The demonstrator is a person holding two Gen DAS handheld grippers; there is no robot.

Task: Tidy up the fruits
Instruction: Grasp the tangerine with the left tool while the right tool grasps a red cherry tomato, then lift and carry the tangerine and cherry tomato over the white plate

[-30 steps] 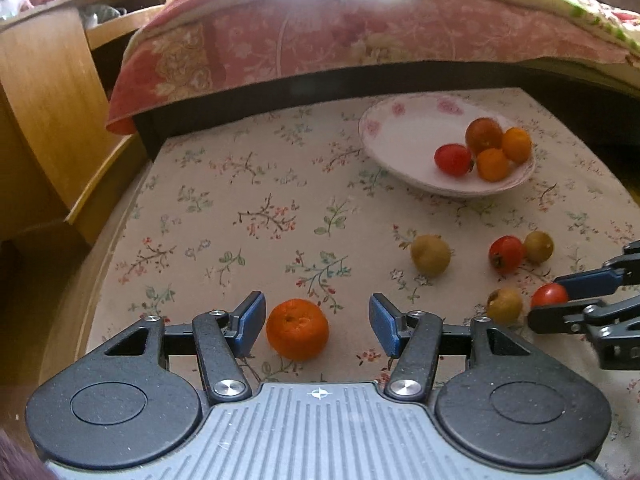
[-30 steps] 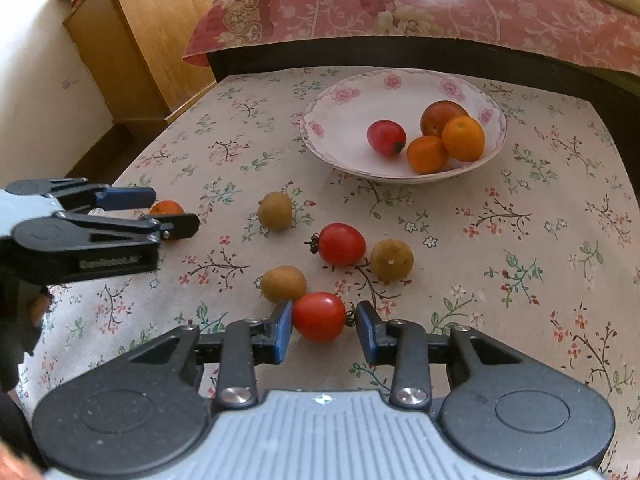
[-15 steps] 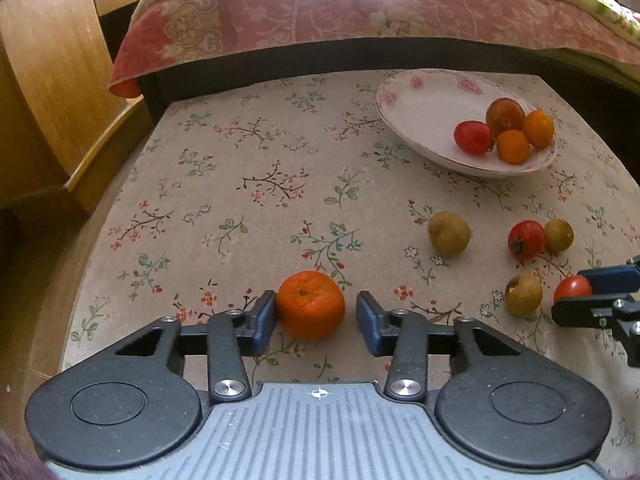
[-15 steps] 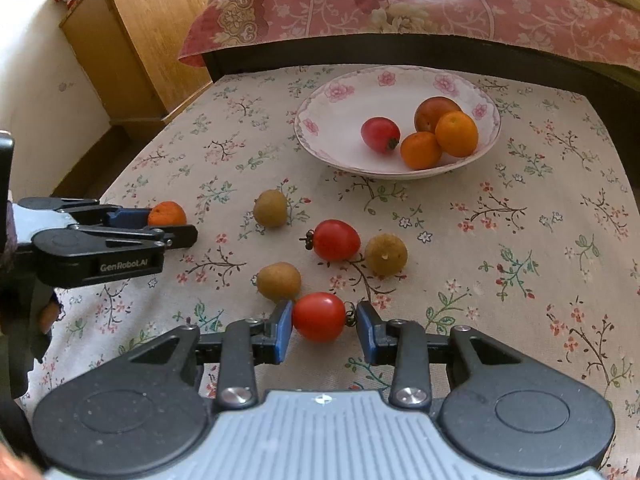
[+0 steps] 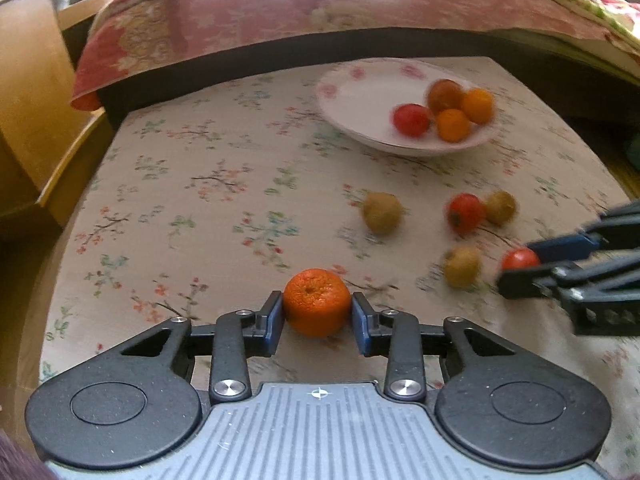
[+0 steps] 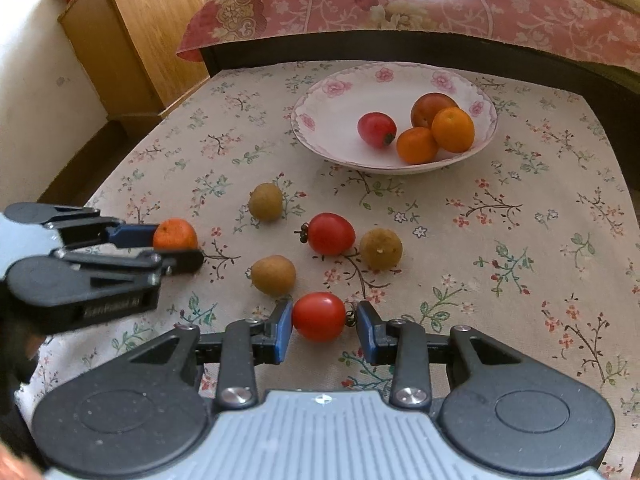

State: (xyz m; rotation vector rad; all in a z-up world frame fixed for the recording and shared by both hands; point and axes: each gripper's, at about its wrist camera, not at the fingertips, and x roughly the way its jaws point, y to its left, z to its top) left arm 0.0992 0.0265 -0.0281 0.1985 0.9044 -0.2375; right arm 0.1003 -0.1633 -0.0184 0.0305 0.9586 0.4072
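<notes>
Stock on my floral tablecloth (image 6: 520, 208): my left gripper (image 5: 318, 322) has both blue pads pressed flat against the sides of one mandarin (image 5: 317, 302), jaws narrowed to the fruit's width; whether it is lifted clear of the cloth I cannot tell. My right gripper (image 6: 324, 330) brackets one cherry tomato (image 6: 319, 316): left pad touching its skin, right pad at the stem end with a thin gap showing, so I cannot tell that the grip is complete; the tomato sits at the near edge of the loose fruit. Loose on the cloth, right wrist view: second tomato (image 6: 330, 233) with stem pointing left, just beside a round brown fruit (image 6: 380, 249); a second brown fruit (image 6: 273, 275) near my right gripper's left pad; a third brown fruit (image 6: 265, 202) farther back, apart from the others. Floral-rimmed white bowl (image 6: 320, 128) at the far side of the table, holding four pieces: one red tomato (image 6: 376, 129), two small oranges (image 6: 453, 129) (image 6: 416, 145) touching each other, and one darker reddish fruit (image 6: 432, 108) behind them. Surroundings: pink patterned bedspread (image 6: 420, 4) beyond the table, wooden cabinet (image 6: 140, 28) at far left. Left wrist view is motion-blurred beyond the mandarin
</notes>
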